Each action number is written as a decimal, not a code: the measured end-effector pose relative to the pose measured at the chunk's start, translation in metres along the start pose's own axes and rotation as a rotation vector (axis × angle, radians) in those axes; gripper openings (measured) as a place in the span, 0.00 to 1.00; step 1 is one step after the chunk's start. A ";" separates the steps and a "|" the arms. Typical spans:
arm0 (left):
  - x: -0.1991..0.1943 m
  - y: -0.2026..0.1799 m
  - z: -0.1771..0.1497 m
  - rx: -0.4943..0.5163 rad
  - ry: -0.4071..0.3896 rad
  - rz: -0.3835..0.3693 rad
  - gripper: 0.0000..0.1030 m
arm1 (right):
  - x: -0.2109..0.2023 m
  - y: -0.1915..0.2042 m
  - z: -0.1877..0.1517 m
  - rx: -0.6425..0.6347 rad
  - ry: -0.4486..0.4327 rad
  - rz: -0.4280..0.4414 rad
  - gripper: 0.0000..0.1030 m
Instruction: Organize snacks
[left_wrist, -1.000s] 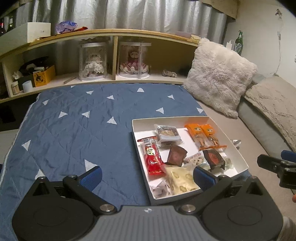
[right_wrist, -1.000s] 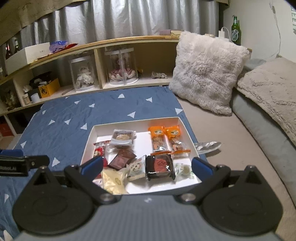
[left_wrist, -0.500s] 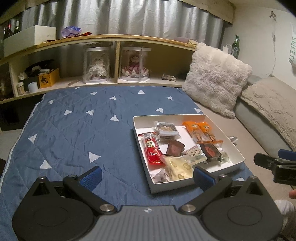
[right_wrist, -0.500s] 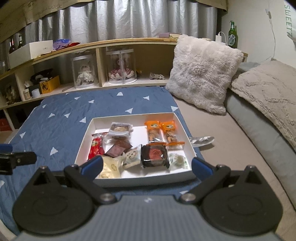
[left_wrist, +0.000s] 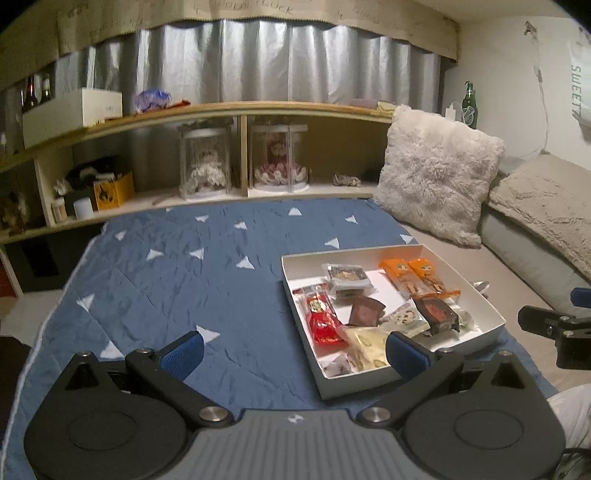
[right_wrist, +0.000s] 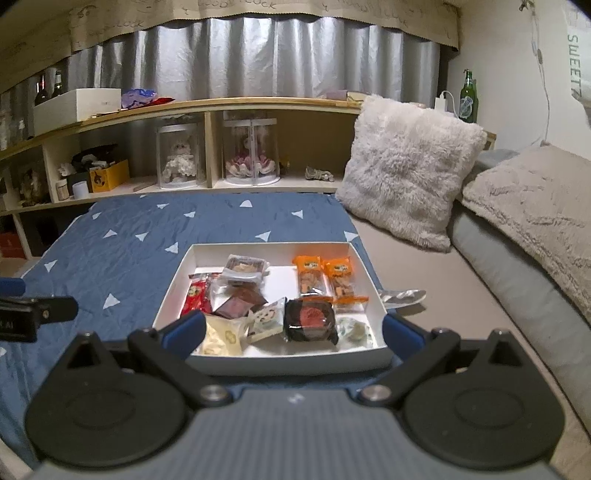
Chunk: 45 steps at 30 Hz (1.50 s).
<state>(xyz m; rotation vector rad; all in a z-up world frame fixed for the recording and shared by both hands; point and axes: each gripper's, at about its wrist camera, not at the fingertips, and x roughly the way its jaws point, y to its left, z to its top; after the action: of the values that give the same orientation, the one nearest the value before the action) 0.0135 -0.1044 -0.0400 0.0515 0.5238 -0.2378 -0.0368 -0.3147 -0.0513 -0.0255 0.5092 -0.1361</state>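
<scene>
Nearest the cameras, the left gripper has its blue-padded fingers spread wide and holds nothing; it hangs above the blue quilt with its right fingertip over the near left corner of the white tray. The right gripper is likewise spread wide and empty, its two fingertips flanking the near wall of the tray without clearly touching it. The tray sits on the quilt's right edge and holds all the snacks: along its near side a pale yellow packet, a white cartoon-printed packet, a black-wrapped cake with a red centre and a small greenish sweet; in the middle a brown square packet; at the tray's left wall a red packet; towards its far side a clear-wrapped pastry and two orange packets side by side. Just right of the tray, a silver wrapper lies on the beige bedding. Beyond the tray stand a fluffy cushion and a wooden shelf holding two domed dolls.
</scene>
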 end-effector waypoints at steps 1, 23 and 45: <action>-0.001 0.000 -0.001 0.006 -0.009 0.006 1.00 | 0.000 0.001 -0.001 -0.003 0.000 0.000 0.99; -0.002 0.003 -0.004 -0.005 -0.016 0.013 1.00 | -0.002 0.003 -0.009 0.014 -0.013 0.012 0.99; -0.003 0.002 -0.005 -0.008 -0.015 0.011 1.00 | -0.003 0.006 -0.011 0.014 -0.011 0.009 0.99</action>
<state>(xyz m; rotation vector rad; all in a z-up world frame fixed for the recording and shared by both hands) 0.0093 -0.1008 -0.0431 0.0449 0.5098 -0.2252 -0.0439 -0.3080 -0.0597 -0.0102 0.4972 -0.1305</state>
